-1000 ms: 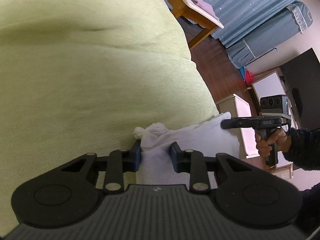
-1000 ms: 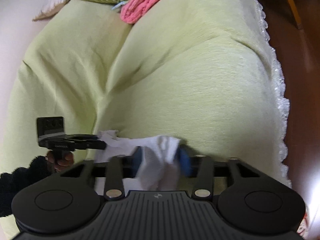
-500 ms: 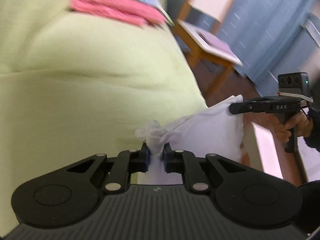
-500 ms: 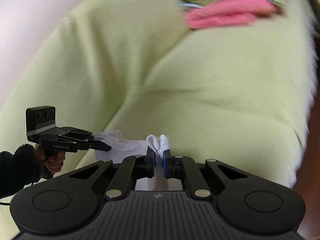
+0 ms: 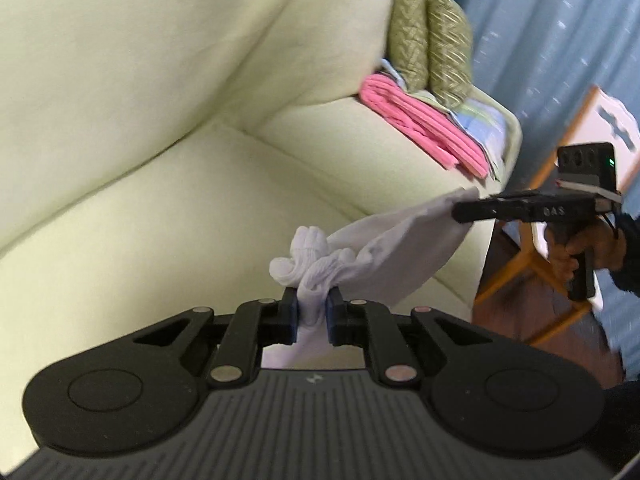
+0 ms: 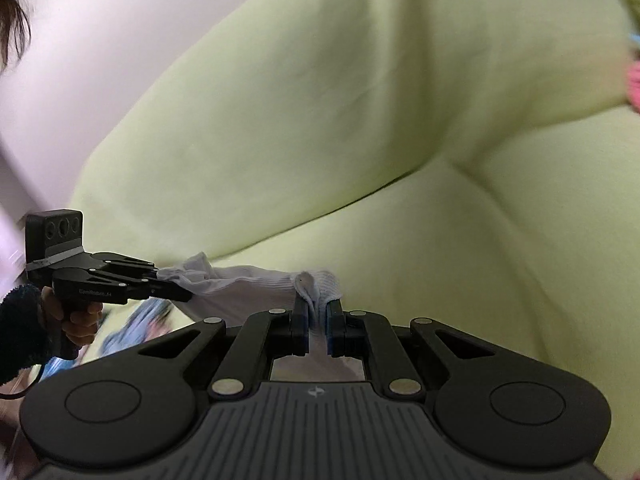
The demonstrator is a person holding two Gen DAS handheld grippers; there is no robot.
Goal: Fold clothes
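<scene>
The white garment [image 5: 384, 248] is held taut above the green sofa [image 5: 168, 216], pinched at one bunched end by the left gripper [image 5: 311, 312] and at the other by the right gripper [image 6: 318, 316]; its type cannot be determined.

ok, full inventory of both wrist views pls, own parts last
garment: 1, white, hanging between both grippers above the sofa
sofa: 1, pale green, behind and below
pink cloth: 1, folded, far end of seat
cushions: 2, olive, against the sofa back by the pink cloth
wooden table: 1, beside the sofa
curtain: 1, blue, background
left gripper: black, shut on garment
right gripper: black, shut on garment
hands: 2, on the handles, dark sleeves
</scene>
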